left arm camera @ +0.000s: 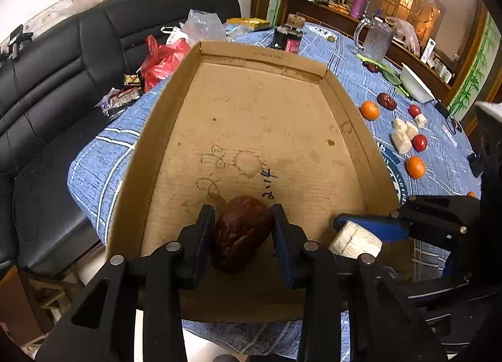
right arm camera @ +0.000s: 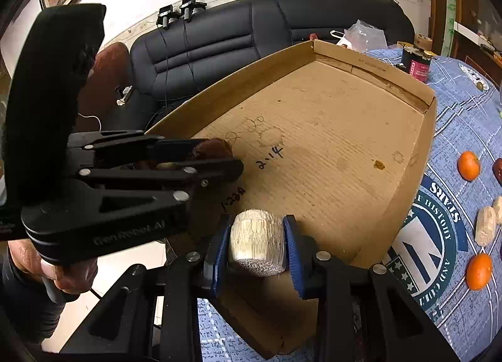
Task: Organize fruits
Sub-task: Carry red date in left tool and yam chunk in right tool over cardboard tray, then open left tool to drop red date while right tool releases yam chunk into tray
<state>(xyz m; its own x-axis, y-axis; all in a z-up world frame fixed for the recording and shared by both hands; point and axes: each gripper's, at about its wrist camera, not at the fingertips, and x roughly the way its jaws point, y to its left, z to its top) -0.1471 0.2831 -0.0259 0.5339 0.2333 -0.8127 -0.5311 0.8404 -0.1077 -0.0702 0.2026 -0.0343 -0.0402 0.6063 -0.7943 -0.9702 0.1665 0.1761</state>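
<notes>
Over the cardboard tray's [left arm camera: 345, 101] near end, the left tool [left arm camera: 241, 227] clamps a red date [left arm camera: 241, 233] and the right tool [right arm camera: 257, 242] a pale chunk [right arm camera: 255, 241]; crowded together, they may collide on release.

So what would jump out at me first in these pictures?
Probably the big cardboard tray on the blue tablecloth, with both grippers over its near end. The left gripper clamps a dark red date; the right gripper squeezes a pale ridged chunk. More fruit, like an orange, lies right of the tray.
</notes>
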